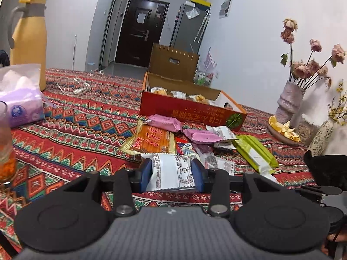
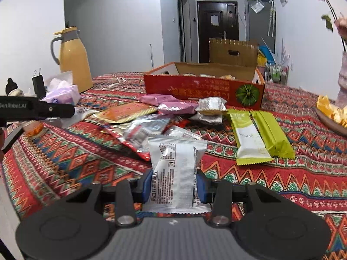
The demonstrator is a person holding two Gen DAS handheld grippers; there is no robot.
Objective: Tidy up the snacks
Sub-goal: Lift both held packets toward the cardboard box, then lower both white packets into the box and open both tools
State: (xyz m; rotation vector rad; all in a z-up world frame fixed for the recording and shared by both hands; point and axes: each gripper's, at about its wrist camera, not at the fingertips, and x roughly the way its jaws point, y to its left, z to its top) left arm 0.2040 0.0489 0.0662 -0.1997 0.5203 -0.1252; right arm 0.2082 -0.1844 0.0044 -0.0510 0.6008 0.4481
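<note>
My left gripper [image 1: 171,173] is shut on a white snack packet [image 1: 171,171], held just above the patterned tablecloth. My right gripper [image 2: 174,184] is shut on another white snack packet [image 2: 175,169]. Ahead lies a pile of loose snacks: pink packets [image 1: 164,122], an orange packet [image 1: 151,139], green packets [image 2: 260,134] and silver ones [image 2: 211,104]. Behind the pile stands an open red snack box [image 1: 188,111], also seen in the right wrist view [image 2: 203,88], with several packets inside. The left gripper's body [image 2: 36,108] shows at the left edge of the right wrist view.
A yellow thermos jug [image 1: 28,43] and a purple tissue pack [image 1: 21,99] stand at the left. A vase of dried roses [image 1: 290,104] and a plate of yellow chips [image 1: 284,130] are at the right. A glass [image 1: 6,147] is near left. A white cable [image 1: 73,86] lies behind.
</note>
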